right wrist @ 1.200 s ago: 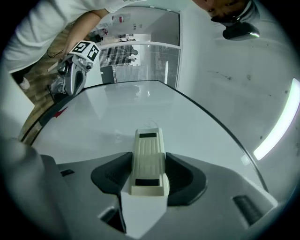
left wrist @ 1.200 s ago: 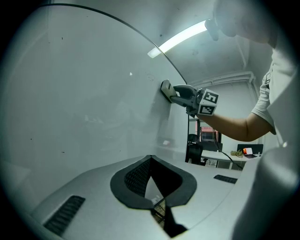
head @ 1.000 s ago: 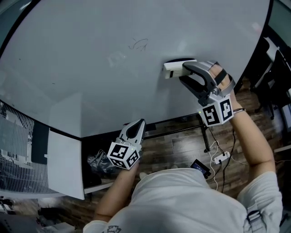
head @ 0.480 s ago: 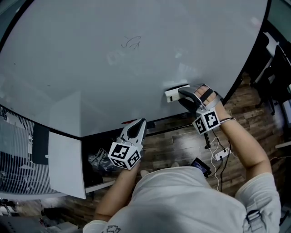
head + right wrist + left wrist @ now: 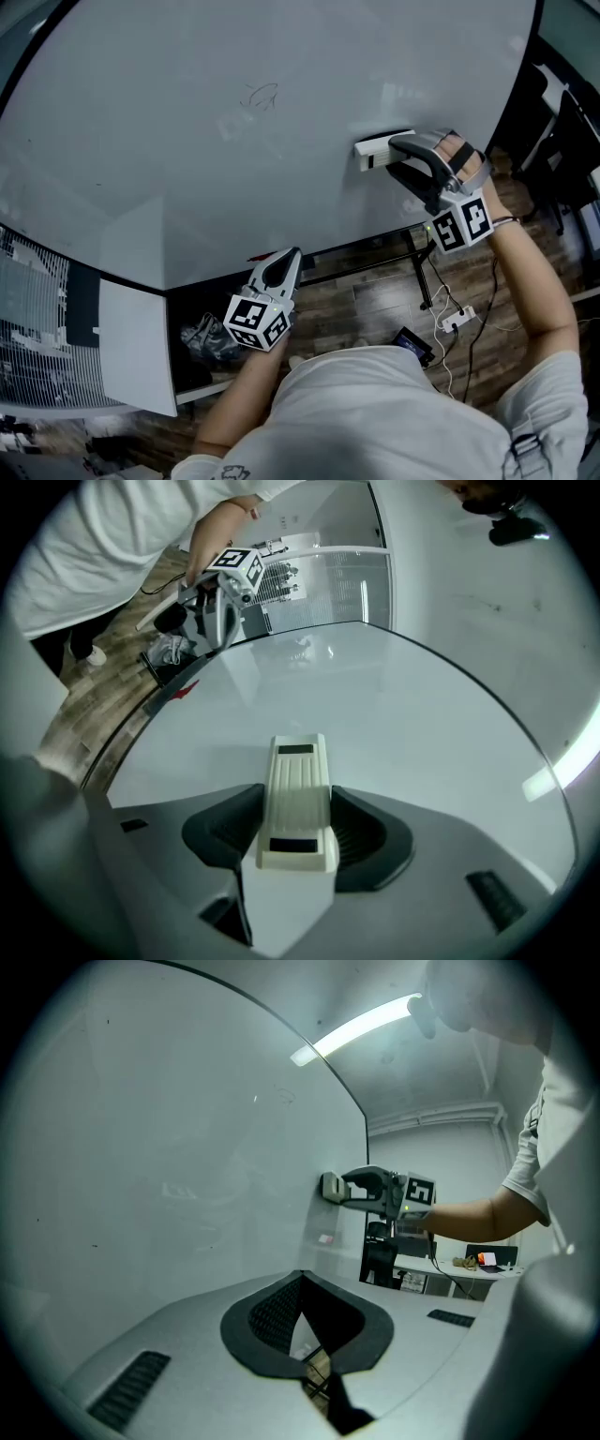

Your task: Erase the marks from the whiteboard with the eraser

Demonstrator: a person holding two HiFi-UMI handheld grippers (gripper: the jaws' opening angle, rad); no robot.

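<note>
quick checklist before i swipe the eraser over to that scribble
1. Grip on the eraser: ok. The right gripper has its fingers closed on both sides of it.
2. Eraser against the whiteboard: ok, it appears flat on the surface in the head view.
3. Board clean: not ok. A faint scribble sits up and to the left of the eraser.
4. Path from eraser to scribble: ok, only bare board lies between them.
5. Left gripper out of the way: ok. It is shut, holds nothing and hangs below the board's lower edge.
</note>
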